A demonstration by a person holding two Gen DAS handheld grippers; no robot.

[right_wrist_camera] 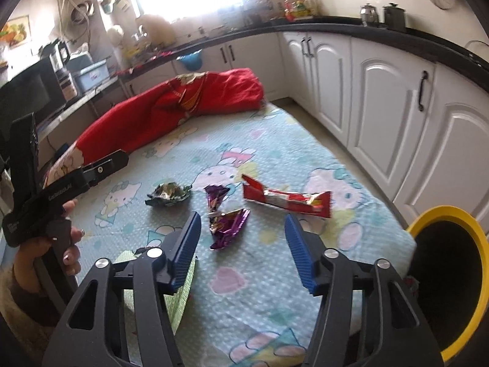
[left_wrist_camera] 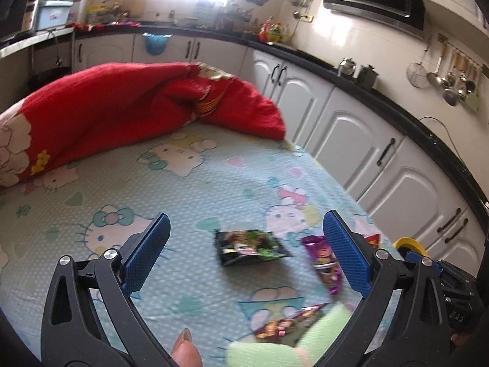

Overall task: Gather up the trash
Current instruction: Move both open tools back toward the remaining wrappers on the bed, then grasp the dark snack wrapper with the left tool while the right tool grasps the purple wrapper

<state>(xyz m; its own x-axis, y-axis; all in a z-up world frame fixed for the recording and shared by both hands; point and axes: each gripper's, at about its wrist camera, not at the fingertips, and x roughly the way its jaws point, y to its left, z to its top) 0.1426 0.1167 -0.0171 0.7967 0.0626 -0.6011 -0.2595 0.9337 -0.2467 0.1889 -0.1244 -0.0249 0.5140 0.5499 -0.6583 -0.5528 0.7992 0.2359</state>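
Blue ribbed pads are seen on both fingers of the left gripper point(left_wrist_camera: 244, 253) in the left wrist view; the jaws are spread wide, nothing is clamped between them, and they are held above a pale blue cartoon-print bedsheet point(left_wrist_camera: 189, 183). A black-and-green snack wrapper point(left_wrist_camera: 250, 247) lies flat on the sheet in the gap between the fingers, untouched. A purple wrapper point(left_wrist_camera: 324, 263) lies just beside the right-hand finger, and a further wrapper, blurred, point(left_wrist_camera: 287, 324) is found near the lower edge. A red quilt point(left_wrist_camera: 137, 104) is bunched at the far end of the bed.

In the right wrist view, the right gripper point(right_wrist_camera: 243, 235) is likewise released, its pads apart over the sheet. A crumpled purple wrapper point(right_wrist_camera: 227, 227) lies between the fingertips, with no pad pressing on it. A torn red wrapper point(right_wrist_camera: 287, 200) lies just beyond, and the black-and-green wrapper is seen further left. A yellow-rimmed bin point(right_wrist_camera: 440, 214) stands beside the bed at the right. The left gripper is seen at the left edge, grasped by a hand point(right_wrist_camera: 65, 244).
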